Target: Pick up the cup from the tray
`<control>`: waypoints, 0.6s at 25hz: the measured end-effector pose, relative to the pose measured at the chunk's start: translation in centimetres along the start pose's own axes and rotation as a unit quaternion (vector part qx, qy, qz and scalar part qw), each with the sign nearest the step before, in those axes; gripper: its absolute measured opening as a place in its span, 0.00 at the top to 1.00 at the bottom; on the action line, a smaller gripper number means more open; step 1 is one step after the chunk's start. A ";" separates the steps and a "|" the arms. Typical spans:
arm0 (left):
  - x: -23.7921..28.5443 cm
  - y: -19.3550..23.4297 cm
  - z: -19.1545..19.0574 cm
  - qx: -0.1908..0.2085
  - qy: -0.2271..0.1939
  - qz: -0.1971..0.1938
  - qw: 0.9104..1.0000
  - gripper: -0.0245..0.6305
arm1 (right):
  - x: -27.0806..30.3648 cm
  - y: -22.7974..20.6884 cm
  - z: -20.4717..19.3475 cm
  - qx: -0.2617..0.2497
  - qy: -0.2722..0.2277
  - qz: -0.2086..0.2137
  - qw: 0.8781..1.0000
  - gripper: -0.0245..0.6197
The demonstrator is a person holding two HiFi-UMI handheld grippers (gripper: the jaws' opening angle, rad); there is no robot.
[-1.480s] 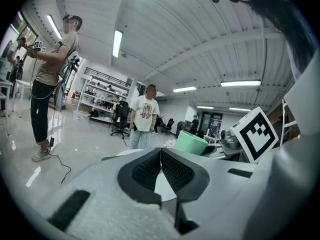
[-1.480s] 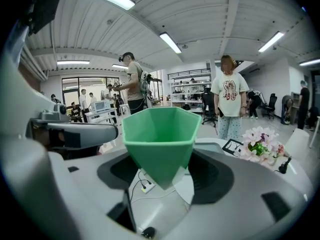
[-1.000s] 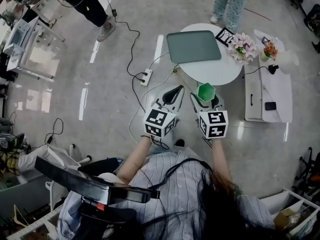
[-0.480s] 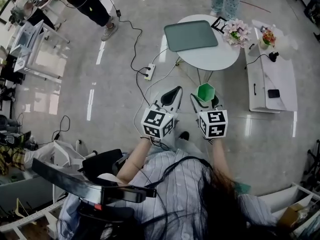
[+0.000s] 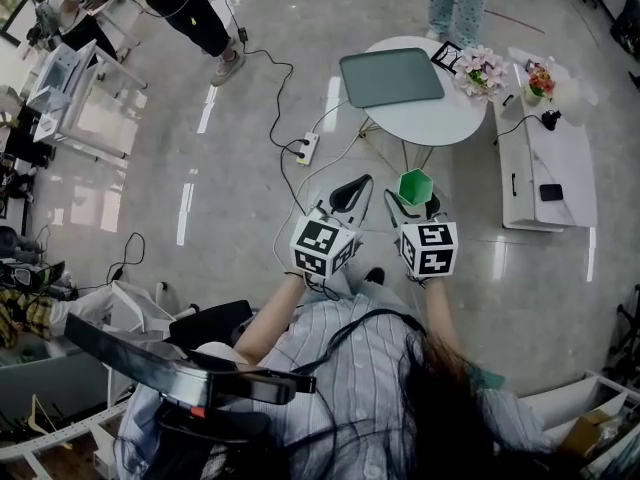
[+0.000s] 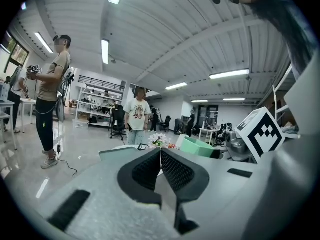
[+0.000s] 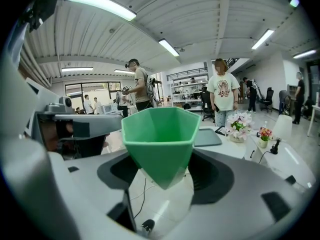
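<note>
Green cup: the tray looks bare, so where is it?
In the head view, right of centre, the green cup sits clamped in the right gripper, over the floor short of the round table.

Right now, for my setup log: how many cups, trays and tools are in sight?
cup: 1
tray: 1
tools: 2 (left tool, right tool)
Total: 4

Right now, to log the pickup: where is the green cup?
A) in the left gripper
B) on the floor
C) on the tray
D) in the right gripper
D: the right gripper holds the green cup between its jaws, away from the table, and the tray is bare.
</note>
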State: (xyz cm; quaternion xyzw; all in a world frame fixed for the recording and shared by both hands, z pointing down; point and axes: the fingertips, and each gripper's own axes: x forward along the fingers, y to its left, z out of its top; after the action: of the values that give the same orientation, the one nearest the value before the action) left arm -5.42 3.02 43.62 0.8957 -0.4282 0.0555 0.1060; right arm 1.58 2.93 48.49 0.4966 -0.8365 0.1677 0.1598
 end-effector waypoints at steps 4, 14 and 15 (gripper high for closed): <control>-0.1 0.7 0.4 -0.007 -0.003 -0.003 1.000 0.94 | 0.3 0.4 0.6 -0.003 0.000 -0.006 1.000 0.46; 0.5 0.9 0.2 -0.012 -0.004 -0.007 1.000 0.94 | 0.5 0.1 0.3 -0.009 0.011 -0.012 1.000 0.46; 0.6 1.0 0.2 -0.014 -0.004 -0.007 1.000 0.94 | 0.6 0.1 0.3 -0.009 0.012 -0.011 1.000 0.46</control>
State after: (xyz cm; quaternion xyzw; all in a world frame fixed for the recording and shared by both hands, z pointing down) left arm -5.82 1.98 43.70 0.8975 -0.4228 0.0454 0.1168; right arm 1.16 2.41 48.44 0.5024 -0.8305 0.1643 0.1757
